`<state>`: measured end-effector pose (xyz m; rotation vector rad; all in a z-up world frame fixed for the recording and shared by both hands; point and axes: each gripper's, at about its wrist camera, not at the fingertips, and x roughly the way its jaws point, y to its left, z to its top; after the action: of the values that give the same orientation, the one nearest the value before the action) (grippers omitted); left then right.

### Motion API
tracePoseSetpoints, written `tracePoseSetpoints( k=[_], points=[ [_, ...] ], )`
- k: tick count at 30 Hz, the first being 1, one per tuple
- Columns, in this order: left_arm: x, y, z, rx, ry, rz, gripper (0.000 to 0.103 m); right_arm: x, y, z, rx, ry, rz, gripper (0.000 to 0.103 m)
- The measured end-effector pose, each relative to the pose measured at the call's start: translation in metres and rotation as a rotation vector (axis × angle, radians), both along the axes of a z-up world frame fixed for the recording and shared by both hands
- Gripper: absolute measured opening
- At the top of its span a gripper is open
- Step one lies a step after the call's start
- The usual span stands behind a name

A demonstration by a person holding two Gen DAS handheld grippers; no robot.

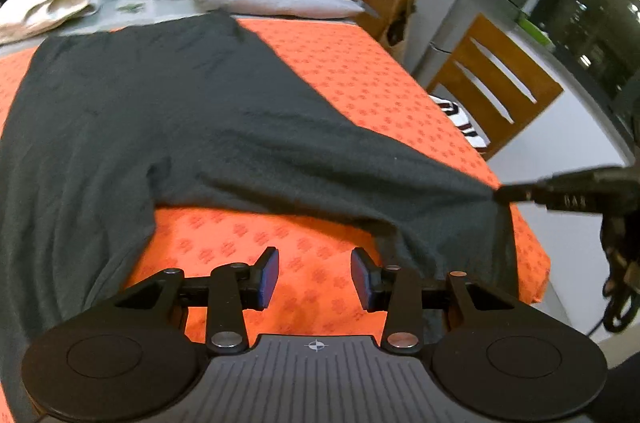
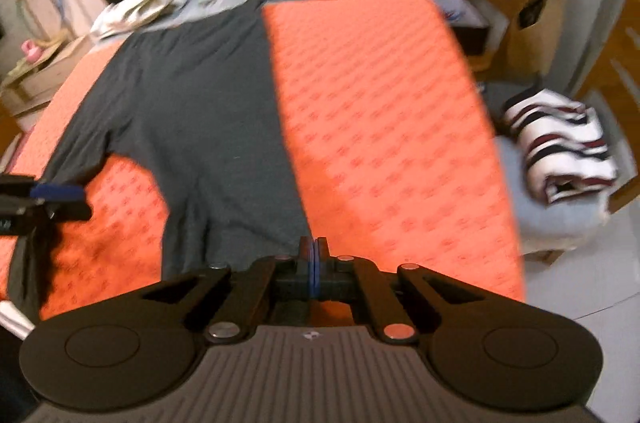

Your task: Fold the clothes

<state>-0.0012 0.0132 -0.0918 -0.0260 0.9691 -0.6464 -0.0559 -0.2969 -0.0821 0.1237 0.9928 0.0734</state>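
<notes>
While the dark shirt [image 1: 168,95] lies spread over the orange cloth [image 1: 360,71] on the bench, the step in hand seems to be lifting one corner for a fold. The right gripper [image 2: 313,255] has its jaws closed, and in the left view it pinches a stretched shirt corner, though blur makes the bite hard to judge. The left gripper [image 1: 314,273] hangs with jaws open over bare cloth, holding nothing; it should take the near hem so the fold stays even.
</notes>
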Motion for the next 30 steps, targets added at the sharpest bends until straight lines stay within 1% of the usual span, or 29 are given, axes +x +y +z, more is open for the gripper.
tracePoseSetpoints(
  k=[4, 6, 8, 10, 11, 12, 15, 18, 23, 27, 30],
  points=[
    [-0.005, -0.005, 0.002, 0.017, -0.015, -0.031, 0.043, 0.008, -0.010, 0.001, -0.066, -0.022, -0.037, 0.001],
    [-0.006, -0.006, 0.003, 0.025, -0.013, -0.040, 0.043, 0.014, -0.012, -0.007, -0.088, -0.021, -0.035, 0.001],
    [-0.006, -0.006, 0.004, 0.033, -0.014, -0.050, 0.043, 0.018, -0.012, -0.020, -0.070, 0.002, -0.016, 0.002],
    [-0.007, -0.006, 0.006, 0.042, -0.021, -0.061, 0.043, 0.016, -0.012, -0.023, -0.070, -0.003, -0.007, 0.004],
    [-0.008, -0.006, 0.007, 0.045, -0.027, -0.069, 0.044, 0.014, -0.011, -0.025, -0.071, -0.007, -0.004, 0.008],
    [-0.009, -0.007, 0.008, 0.046, -0.033, -0.076, 0.044, 0.011, -0.012, -0.023, -0.068, -0.016, -0.009, 0.015],
    [-0.013, -0.009, 0.008, 0.047, -0.053, -0.111, 0.045, -0.010, -0.020, -0.012, -0.032, -0.057, -0.029, 0.024],
    [-0.020, -0.013, 0.005, 0.041, -0.069, -0.155, 0.045, -0.037, -0.024, -0.004, -0.005, -0.080, -0.037, 0.027],
    [-0.038, -0.021, 0.002, 0.039, -0.082, -0.198, 0.045, -0.092, -0.028, -0.009, 0.053, -0.045, -0.012, 0.029],
    [-0.061, -0.023, 0.005, 0.045, -0.089, -0.166, 0.045, -0.135, -0.028, -0.023, 0.128, -0.032, 0.046, 0.029],
    [-0.086, -0.024, 0.010, 0.052, -0.123, -0.118, 0.045, -0.154, -0.026, -0.039, 0.154, -0.016, 0.111, 0.029]
  ],
)
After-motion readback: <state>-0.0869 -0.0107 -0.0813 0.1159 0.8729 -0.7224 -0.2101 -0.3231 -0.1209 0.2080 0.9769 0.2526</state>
